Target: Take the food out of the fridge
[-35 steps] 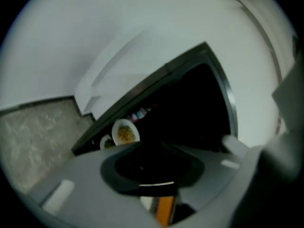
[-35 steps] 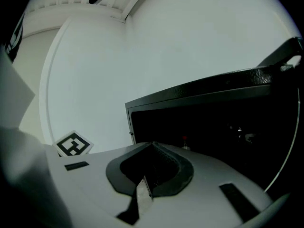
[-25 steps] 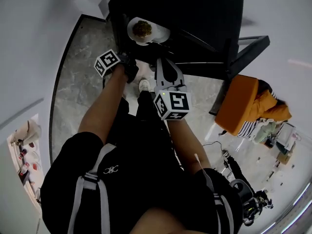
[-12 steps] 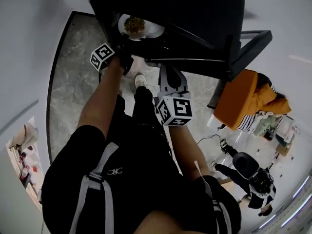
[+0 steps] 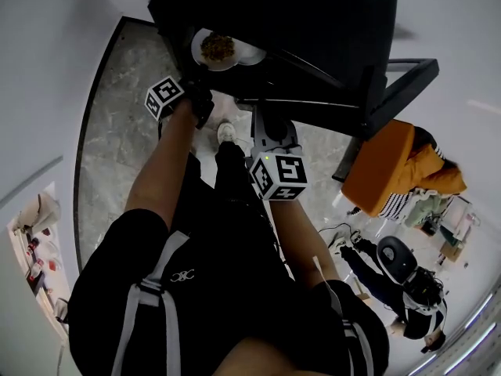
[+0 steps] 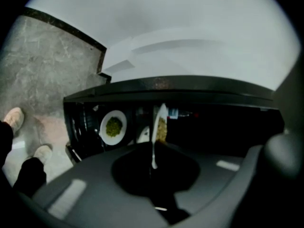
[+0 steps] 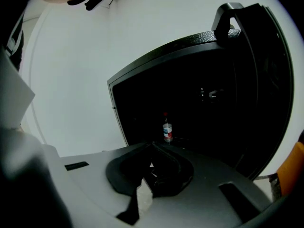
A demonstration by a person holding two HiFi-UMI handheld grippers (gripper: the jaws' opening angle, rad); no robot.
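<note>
Grey marbled floor (image 5: 117, 155) and white walls surround a low black fridge (image 5: 313, 22), whose door (image 5: 399, 84) stands open on the right.

In the head view, a white plate of food (image 5: 218, 48) sits at the fridge's open front. The left gripper (image 5: 205, 83) reaches to the plate's near edge. The right gripper (image 5: 263, 116) hangs just outside the fridge, short of the opening.

In the left gripper view, a plate rim (image 6: 160, 120), which I take to be that same plate of food, stands edge-on between the jaws. The jaws have just been closing and now pinch it, with brownish food showing past them. A second plate (image 6: 113, 127), with green food, also lies inside the fridge. I judge the grasp made, so the next step is to draw the plate out of the fridge, kept level.

In the right gripper view, the jaws are pressed together on nothing, facing a small bottle (image 7: 167, 131) inside the fridge.
</note>
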